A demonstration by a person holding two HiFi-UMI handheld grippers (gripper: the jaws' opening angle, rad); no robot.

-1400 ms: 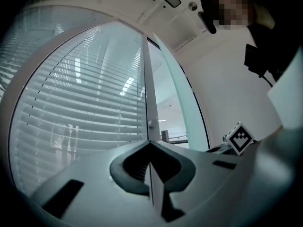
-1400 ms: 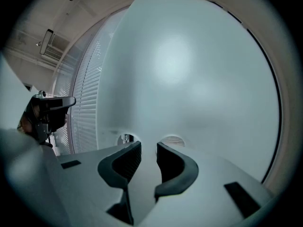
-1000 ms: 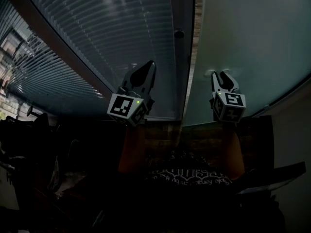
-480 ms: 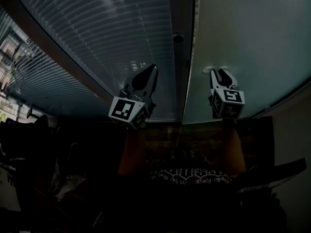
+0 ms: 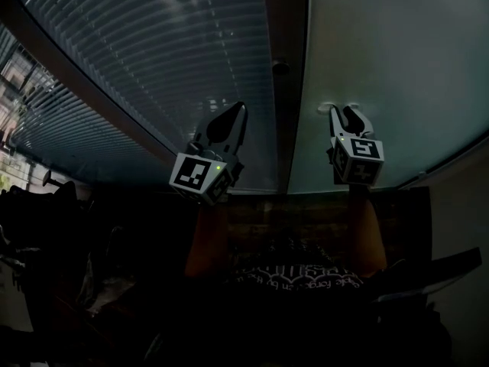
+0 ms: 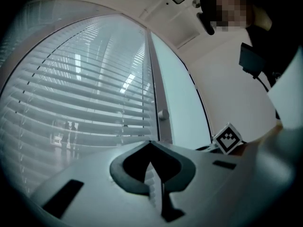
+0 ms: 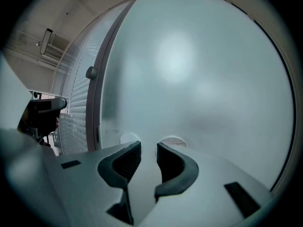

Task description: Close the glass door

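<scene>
The glass door [image 5: 382, 52], right of the frame post [image 5: 289, 21], is cut off by the top and right edges of the head view. The blind panel [image 5: 153, 60], left of the post, is cut off at the top and left. A round fitting [image 5: 281, 68] on the post is too small to identify. Right of the post, two pale round mounts [image 7: 173, 141] are partly covered by the right gripper [image 7: 148, 148]; tip contact with the pane cannot be determined. Below and left of the post, dark objects [image 5: 53, 228] cannot be identified. In the left gripper view, only the right gripper's marker cube [image 6: 228, 138] shows; the rest is hidden behind the left gripper [image 6: 151, 145].
</scene>
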